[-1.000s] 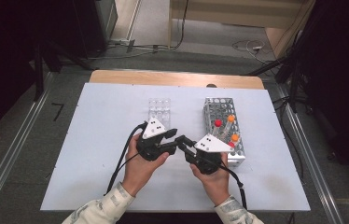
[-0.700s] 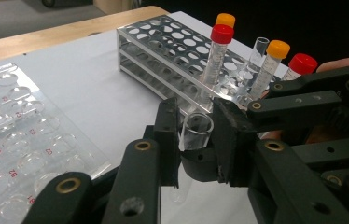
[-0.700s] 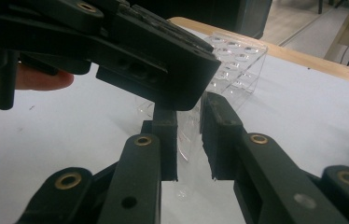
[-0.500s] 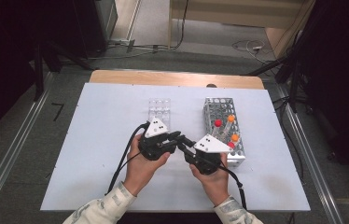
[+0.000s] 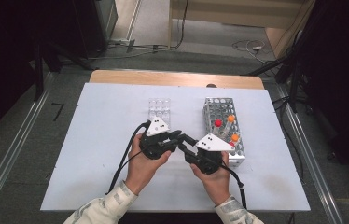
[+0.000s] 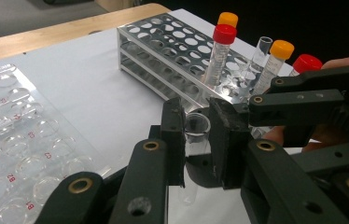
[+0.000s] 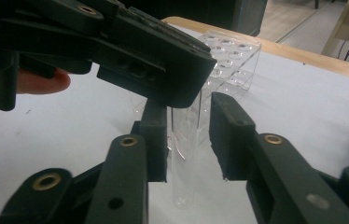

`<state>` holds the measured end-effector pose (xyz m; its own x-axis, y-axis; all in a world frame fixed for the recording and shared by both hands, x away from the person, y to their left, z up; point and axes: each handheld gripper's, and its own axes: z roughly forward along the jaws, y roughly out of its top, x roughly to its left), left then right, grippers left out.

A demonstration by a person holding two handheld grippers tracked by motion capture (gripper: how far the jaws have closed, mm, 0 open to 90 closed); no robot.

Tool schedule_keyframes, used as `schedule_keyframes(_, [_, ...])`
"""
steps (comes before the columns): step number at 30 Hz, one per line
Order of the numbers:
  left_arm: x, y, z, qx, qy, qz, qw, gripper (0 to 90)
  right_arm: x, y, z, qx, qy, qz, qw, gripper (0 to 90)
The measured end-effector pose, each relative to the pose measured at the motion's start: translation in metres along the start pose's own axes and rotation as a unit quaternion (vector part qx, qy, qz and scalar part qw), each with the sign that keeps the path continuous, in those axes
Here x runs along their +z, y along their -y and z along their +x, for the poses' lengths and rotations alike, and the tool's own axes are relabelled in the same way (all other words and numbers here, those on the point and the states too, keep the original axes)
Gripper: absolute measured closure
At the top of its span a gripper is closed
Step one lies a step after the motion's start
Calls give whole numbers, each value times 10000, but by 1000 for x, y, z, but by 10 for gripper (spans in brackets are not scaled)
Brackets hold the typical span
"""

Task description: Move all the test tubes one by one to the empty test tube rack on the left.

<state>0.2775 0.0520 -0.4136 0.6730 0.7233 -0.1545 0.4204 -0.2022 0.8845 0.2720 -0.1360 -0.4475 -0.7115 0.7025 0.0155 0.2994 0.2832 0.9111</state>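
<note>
A clear uncapped test tube stands upright between the jaws of my left gripper, whose pads press on it near its mouth. My right gripper faces it from the other side. Its jaws have just been opening and now straddle the tube's lower part with a gap at each pad. In the high view the left gripper and right gripper meet tip to tip at the table's middle.
A metal tube rack stands at the right, holding a red-capped tube, orange-capped tubes and one uncapped tube. A clear well plate lies behind the grippers. The white table has free room at the left.
The left gripper's jaws have drawn together where the two grippers meet. Both hands have kept their place.
</note>
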Motion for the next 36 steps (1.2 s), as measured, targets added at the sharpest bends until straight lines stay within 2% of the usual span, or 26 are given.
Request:
schedule_keyframes(1, [0,0,1,1,-3,-3,10000,771,0,0,0,0,0,0,10000,607])
schedule_keyframes(3, [0,-1,2,-18,-10,-25,10000,771,1,1,0,43,-48,57,10000,537])
schedule_keyframes(5, [0,-1,3,-23,-22,-53,10000,771,1,1,0,47,-76,98,9999,515])
schedule_keyframes(8, [0,-2,6,-39,-40,-86,9999,771,-2,2,1,51,-136,220,9997,416])
schedule_keyframes(11, [2,-4,9,-49,-96,-125,9999,771,-8,4,0,57,-191,226,9995,381])
schedule_keyframes(24, [-2,-32,24,-42,-339,-370,9987,771,-28,13,-6,97,-181,227,9995,370])
schedule_keyframes(31, [-9,-43,40,-25,-671,-468,9966,771,-32,14,-8,140,-151,201,9996,371])
schedule_keyframes(36, [-13,-45,52,-108,-861,-512,9949,771,-33,14,-9,119,-147,179,9997,369])
